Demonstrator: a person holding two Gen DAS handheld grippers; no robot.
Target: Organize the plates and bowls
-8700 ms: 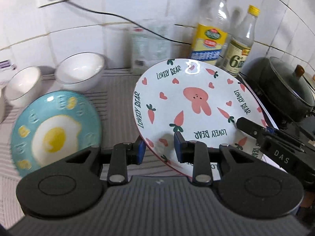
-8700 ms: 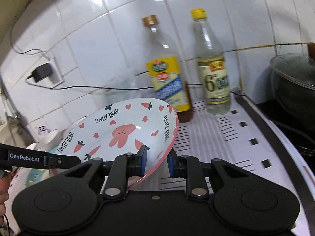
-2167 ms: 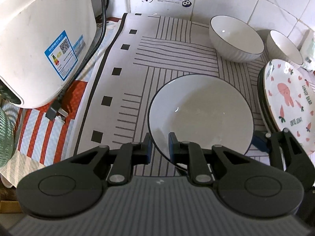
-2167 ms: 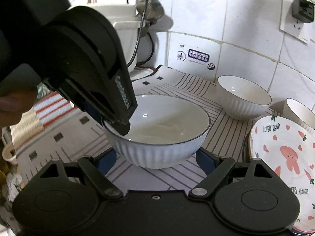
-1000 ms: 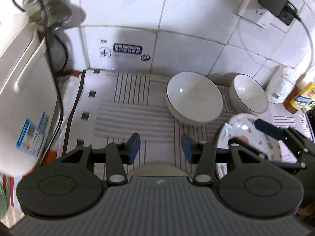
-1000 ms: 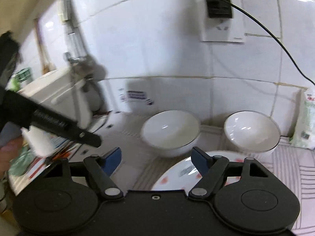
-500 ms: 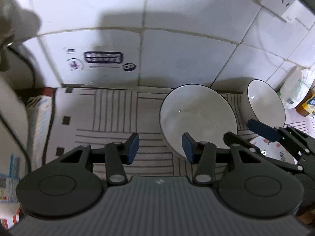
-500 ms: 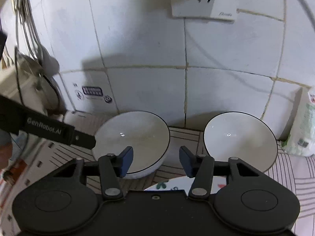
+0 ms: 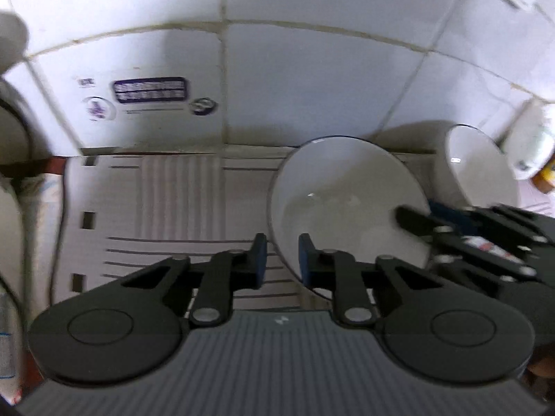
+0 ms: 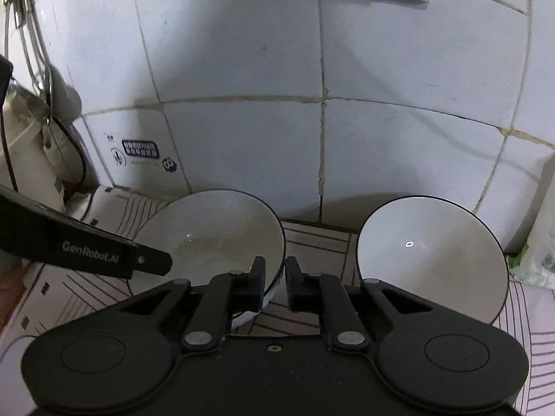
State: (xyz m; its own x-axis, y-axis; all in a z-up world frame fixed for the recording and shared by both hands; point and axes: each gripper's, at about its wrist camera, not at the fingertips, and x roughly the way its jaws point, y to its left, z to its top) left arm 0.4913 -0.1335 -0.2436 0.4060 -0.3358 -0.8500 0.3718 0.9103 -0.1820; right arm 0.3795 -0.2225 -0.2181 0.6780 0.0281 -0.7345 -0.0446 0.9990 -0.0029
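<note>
A white bowl with a thin dark rim stands on the striped mat by the tiled wall. A second like bowl stands to its right. My left gripper straddles the near left rim of the first bowl, its jaws narrowed around the rim. My right gripper straddles the bowl's right rim, jaws close on both sides of it. Each gripper shows in the other's view, the right one and the left one.
The striped mat covers the counter up to the tiled wall. A white rice cooker stands at the far left with its cord. A plastic bag and a bottle are at the right.
Both grippers have moved forward and down to the left bowl. Their jaws have narrowed around its rim, the left on the left edge, the right on the right edge.
</note>
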